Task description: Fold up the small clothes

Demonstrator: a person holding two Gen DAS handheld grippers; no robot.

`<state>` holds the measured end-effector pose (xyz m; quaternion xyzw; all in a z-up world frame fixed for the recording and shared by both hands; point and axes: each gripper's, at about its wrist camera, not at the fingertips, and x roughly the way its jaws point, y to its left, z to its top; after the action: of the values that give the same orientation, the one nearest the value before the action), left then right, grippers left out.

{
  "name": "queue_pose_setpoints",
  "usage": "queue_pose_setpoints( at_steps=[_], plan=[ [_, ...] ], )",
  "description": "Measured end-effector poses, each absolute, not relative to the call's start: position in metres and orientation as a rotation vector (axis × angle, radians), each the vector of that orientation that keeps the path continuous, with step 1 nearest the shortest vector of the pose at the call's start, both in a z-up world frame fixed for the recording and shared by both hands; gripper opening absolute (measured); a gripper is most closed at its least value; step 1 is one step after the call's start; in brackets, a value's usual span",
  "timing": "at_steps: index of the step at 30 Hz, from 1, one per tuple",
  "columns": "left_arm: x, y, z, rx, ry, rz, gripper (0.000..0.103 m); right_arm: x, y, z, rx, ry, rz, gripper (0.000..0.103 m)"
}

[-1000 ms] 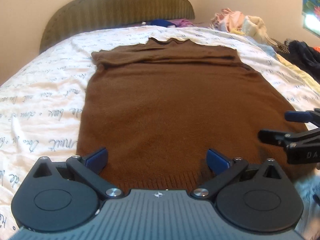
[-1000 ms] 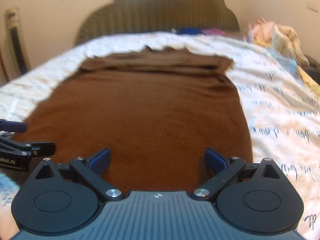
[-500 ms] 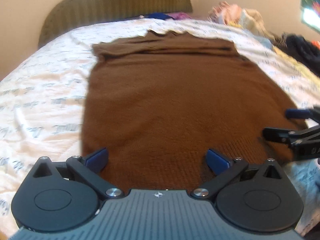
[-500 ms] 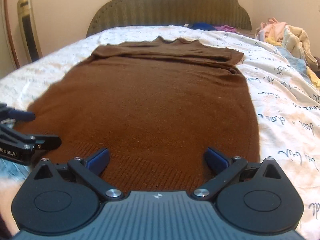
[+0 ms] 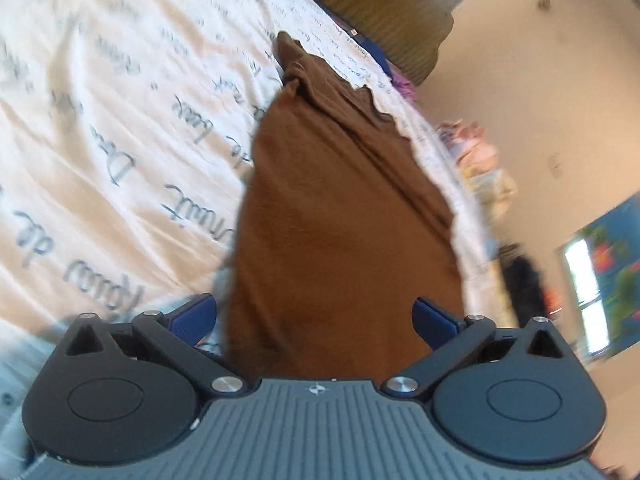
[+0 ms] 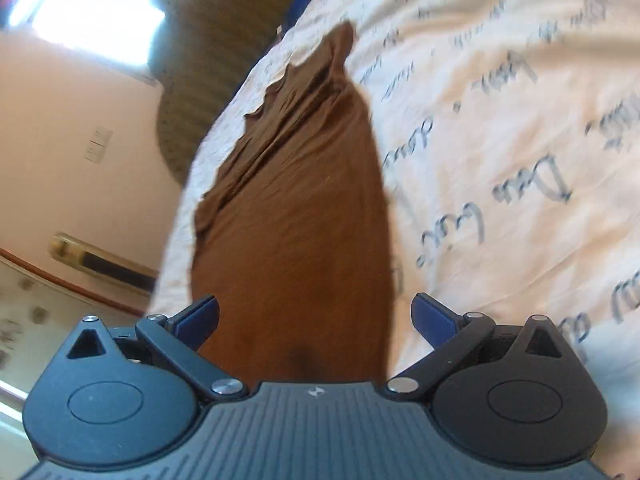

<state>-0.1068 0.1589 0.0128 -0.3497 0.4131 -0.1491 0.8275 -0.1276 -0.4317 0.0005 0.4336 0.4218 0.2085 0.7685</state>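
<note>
On the white bed cover (image 5: 100, 152) with writing on it lies the brown sweater (image 5: 340, 208), reaching from me up toward the headboard (image 5: 384, 4). My left gripper (image 5: 314, 316) and my right gripper (image 6: 316, 316) both have their 2 blue pads spread wide apart. The sweater's near end sits between the pads of each, and nothing is pinched.

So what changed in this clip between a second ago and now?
Both wrist views have rolled sideways in opposite directions, so both grippers turned at the near hem of the brown sweater. Neither gripper shows in the other's view any more. The left gripper and right gripper stay wide open, holding nothing. The sweater still lies on the white script-print bedsheet.
</note>
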Motion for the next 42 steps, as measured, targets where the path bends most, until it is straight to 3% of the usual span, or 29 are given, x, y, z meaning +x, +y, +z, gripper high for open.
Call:
queue_pose_setpoints(
  at_steps=[8, 13, 15, 19, 21, 23, 28, 32, 34, 36, 39, 42],
  plan=[
    [-0.107, 0.141, 0.016, -0.653, 0.924, -0.388, 0.099, -0.123, -0.414, 0.009, 0.824, 0.964, 0.462, 0.103],
    [-0.118, 0.123, 0.014, -0.531, 0.968, -0.400, 0.085, -0.126, -0.406, 0.023, 0.696, 0.938, 0.412, 0.102],
    [-0.122, 0.120, 0.015, -0.478, 0.970, -0.381, 0.071, -0.132, -0.400, 0.036, 0.575, 0.879, 0.334, 0.102],
    [-0.117, 0.117, 0.015, -0.416, 0.975, -0.331, 0.053, -0.137, -0.364, 0.064, 0.344, 0.686, 0.290, 0.102],
    [-0.114, 0.112, 0.016, -0.359, 0.983, -0.295, 0.023, -0.126, -0.343, 0.065, 0.329, 0.666, 0.346, 0.102],
    [-0.112, 0.110, 0.016, -0.293, 0.986, -0.255, 0.008, -0.110, -0.322, 0.052, 0.302, 0.695, 0.363, 0.102],
    [-0.125, 0.109, 0.021, -0.151, 0.934, -0.185, 0.010, -0.103, -0.284, 0.009, -0.001, 0.743, 0.276, 0.102],
    [-0.137, 0.108, 0.026, -0.082, 0.891, -0.193, 0.017, -0.114, -0.292, 0.007, -0.004, 0.711, 0.296, 0.102],
    [-0.142, 0.113, 0.038, -0.071, 0.867, -0.180, 0.024, -0.115, -0.294, 0.014, 0.025, 0.725, 0.285, 0.103],
    [-0.148, 0.117, 0.059, -0.066, 0.797, -0.171, 0.046, -0.117, -0.304, 0.028, 0.114, 0.708, 0.277, 0.103],
    [-0.142, 0.107, 0.089, -0.097, 0.648, -0.174, 0.066, -0.116, -0.309, 0.046, 0.220, 0.623, 0.291, 0.103],
    [-0.114, 0.063, 0.087, -0.072, 0.553, -0.169, 0.076, -0.084, -0.300, 0.051, 0.236, 0.611, 0.241, 0.103]
  ],
)
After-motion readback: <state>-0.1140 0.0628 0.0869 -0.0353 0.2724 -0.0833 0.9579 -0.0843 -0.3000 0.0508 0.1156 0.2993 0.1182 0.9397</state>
